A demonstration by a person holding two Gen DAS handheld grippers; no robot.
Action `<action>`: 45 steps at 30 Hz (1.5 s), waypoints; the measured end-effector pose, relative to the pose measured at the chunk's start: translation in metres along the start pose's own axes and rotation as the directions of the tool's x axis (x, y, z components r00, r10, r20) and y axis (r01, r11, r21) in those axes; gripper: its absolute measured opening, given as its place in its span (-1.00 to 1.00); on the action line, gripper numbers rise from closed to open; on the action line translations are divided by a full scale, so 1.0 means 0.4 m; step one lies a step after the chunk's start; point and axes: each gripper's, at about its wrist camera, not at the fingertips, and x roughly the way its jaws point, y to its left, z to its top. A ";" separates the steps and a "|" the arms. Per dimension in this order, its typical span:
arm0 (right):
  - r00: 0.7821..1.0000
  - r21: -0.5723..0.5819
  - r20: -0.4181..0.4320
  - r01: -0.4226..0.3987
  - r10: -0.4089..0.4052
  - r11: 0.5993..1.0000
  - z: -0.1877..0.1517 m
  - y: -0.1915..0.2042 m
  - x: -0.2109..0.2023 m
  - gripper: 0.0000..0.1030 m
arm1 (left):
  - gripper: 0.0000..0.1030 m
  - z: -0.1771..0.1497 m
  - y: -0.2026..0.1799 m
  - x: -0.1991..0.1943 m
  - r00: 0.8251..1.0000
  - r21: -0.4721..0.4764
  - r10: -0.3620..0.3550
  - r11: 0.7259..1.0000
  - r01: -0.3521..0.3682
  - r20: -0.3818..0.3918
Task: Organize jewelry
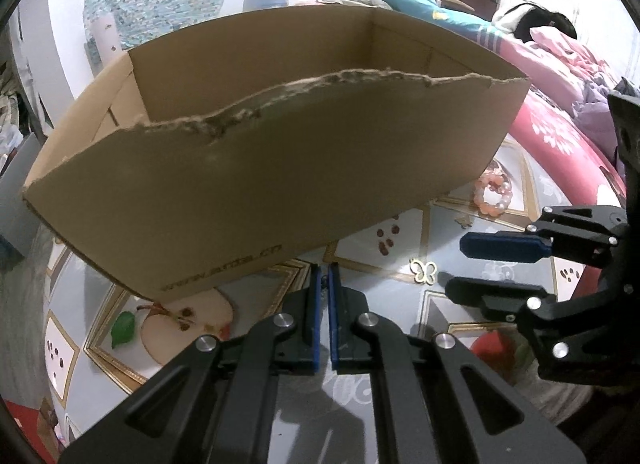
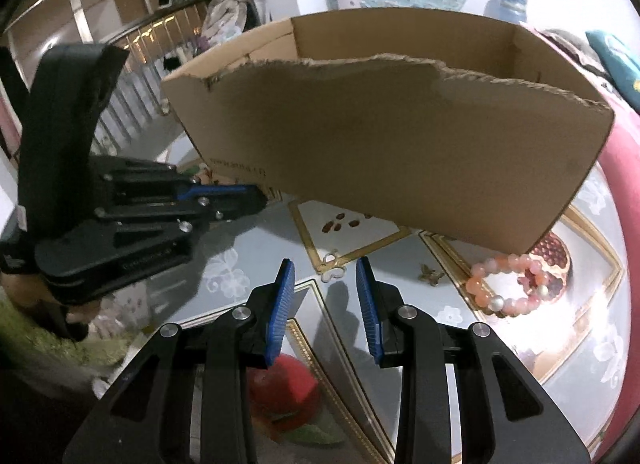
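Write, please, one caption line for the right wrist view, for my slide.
Open right gripper hovers before a small butterfly charm on the table, near a torn cardboard box and a pink bead bracelet.

Open tabletop (image 2: 248, 236) ahead of right gripper (image 2: 325, 264), reaching butterfly clip (image 2: 333, 268); cardboard box (image 2: 384, 135) blocking beyond, perhaps touching bead bracelet (image 2: 505, 284).

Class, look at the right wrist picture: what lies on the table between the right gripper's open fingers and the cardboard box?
A small butterfly-shaped ornament lies on the tablecloth between the right gripper and the cardboard box, in the right wrist view.
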 end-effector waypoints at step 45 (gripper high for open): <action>0.990 -0.095 -0.003 0.140 -0.141 0.986 0.036 0.100 0.106 -0.79 | -0.94 -0.015 0.069 -0.006 1.000 -0.081 -0.001 0.997 0.000 -0.008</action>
